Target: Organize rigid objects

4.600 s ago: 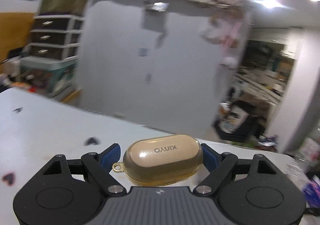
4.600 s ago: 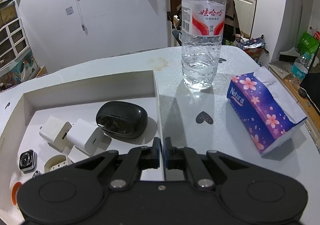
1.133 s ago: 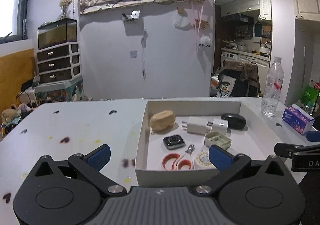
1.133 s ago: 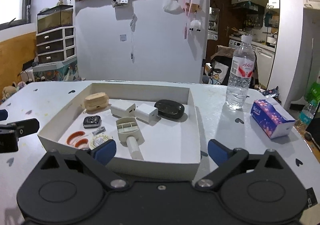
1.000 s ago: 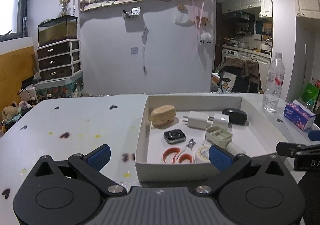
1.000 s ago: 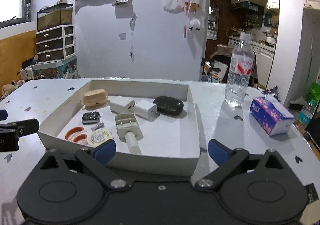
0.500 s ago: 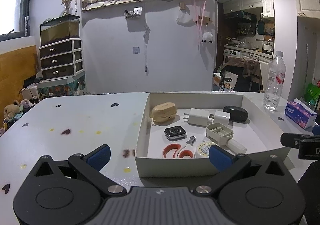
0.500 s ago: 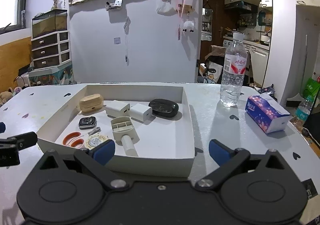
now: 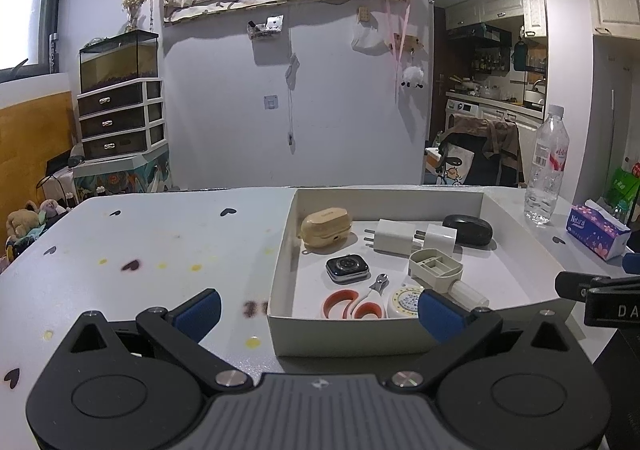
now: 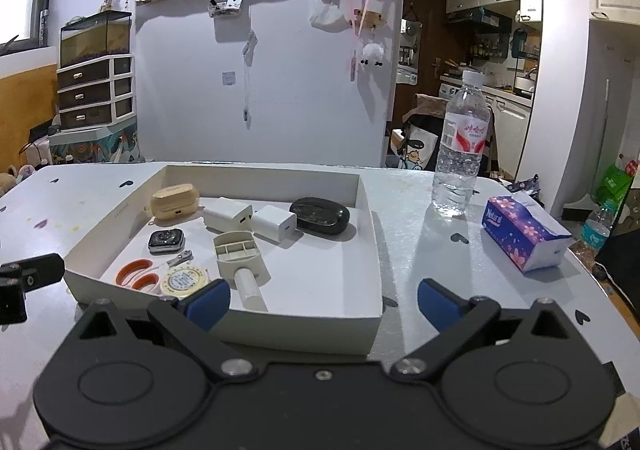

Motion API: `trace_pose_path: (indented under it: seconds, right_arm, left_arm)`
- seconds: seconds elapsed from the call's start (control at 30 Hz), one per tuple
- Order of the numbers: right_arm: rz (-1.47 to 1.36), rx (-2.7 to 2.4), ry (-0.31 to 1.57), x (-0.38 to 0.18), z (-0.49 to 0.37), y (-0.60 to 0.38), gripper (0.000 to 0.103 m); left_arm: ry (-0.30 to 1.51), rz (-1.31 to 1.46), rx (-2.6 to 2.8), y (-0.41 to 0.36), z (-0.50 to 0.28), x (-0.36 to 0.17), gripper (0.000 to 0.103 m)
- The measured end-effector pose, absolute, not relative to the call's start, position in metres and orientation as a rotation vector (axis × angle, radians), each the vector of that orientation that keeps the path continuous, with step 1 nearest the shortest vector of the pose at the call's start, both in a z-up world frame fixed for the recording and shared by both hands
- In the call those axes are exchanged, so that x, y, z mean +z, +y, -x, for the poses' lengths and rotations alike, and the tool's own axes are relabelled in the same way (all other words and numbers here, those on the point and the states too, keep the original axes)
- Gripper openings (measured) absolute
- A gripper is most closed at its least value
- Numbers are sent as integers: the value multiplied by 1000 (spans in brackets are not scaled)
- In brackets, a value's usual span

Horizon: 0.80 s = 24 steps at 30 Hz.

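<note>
Both units had backed away from the white tray (image 9: 352, 334); the left hand-held gripper (image 9: 320, 310) and right hand-held gripper (image 10: 323, 300) sat spread wide, empty.

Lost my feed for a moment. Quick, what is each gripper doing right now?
Left gripper: open, holding nothing, short of the white box.
Right gripper: open, holding nothing.
</note>
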State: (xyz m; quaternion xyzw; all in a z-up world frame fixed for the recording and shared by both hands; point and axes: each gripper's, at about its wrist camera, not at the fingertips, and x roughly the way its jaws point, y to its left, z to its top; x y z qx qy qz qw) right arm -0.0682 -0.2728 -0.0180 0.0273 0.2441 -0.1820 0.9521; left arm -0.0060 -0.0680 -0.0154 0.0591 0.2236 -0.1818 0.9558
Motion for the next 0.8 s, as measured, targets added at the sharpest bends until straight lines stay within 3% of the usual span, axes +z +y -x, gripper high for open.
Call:
trace_pose_path:
  seconds: [0.8]
  right_arm:
    - [-48,-378,499,-18,68,-273,101]
  left_arm:
    - [458,-120,-368,-68,5,-17,103]
